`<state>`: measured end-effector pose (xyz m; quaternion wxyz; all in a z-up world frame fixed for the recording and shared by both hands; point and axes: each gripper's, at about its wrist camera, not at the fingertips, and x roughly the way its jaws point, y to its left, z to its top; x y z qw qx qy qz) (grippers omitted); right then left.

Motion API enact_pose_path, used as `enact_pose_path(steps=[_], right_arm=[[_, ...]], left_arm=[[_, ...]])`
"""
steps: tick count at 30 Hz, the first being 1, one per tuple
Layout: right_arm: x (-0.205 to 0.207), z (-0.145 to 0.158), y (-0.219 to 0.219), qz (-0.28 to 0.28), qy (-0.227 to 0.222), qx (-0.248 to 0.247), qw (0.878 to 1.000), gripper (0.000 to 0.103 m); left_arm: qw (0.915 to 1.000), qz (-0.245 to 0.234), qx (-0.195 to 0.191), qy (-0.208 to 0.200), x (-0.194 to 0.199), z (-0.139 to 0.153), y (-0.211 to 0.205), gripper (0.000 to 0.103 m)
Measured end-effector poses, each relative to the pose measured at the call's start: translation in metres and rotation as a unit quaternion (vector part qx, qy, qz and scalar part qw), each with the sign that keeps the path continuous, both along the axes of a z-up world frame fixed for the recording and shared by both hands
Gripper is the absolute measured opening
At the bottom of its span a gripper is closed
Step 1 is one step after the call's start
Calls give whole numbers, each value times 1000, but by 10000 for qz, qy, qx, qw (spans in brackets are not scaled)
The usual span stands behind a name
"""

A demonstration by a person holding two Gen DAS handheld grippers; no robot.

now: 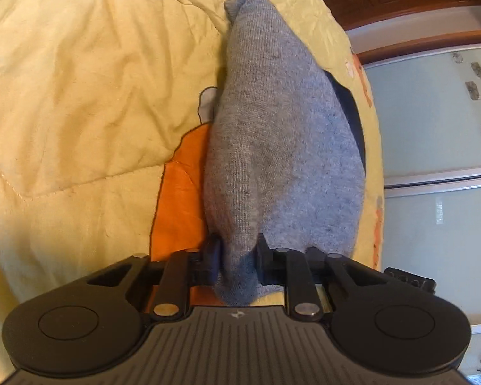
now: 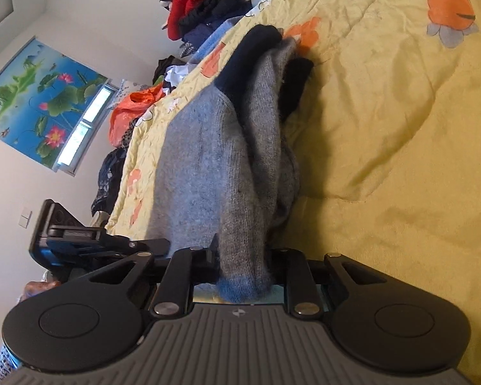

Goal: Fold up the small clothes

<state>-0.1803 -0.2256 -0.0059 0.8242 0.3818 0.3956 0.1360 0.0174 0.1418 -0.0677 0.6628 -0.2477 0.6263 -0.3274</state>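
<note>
A small grey knitted garment [image 1: 282,134] with dark navy trim lies on a yellow quilt [image 1: 80,96]. My left gripper [image 1: 239,256] is shut on its near grey edge, and the cloth stretches away from the jaws. In the right wrist view my right gripper [image 2: 242,260] is shut on another grey edge of the same garment [image 2: 208,166], whose navy cuffs [image 2: 253,51] bunch at the far end. The left gripper's body [image 2: 80,234] shows at the left of the right wrist view, close beside the right one.
The quilt carries orange fruit prints [image 2: 450,3]. A pile of red and dark clothes [image 2: 205,3] and an orange bag [image 2: 134,109] sit along the bed's far side. A glass-panelled wardrobe [image 1: 439,128] stands beyond the bed edge.
</note>
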Motion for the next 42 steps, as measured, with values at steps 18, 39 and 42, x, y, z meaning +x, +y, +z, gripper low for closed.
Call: enact_pose_path(steps=[18, 39, 42], right_arm=[[-36, 42, 14, 1, -482, 43, 9988, 22], [122, 51, -38, -1, -449, -1100, 9929, 53], [126, 48, -31, 28, -476, -1059, 9932, 19]], left_arm=[[9989, 34, -227, -407, -47, 25, 39, 11], [9830, 121, 1145, -1432, 92, 40, -42, 91], [9800, 119, 1119, -1643, 91, 40, -52, 28]])
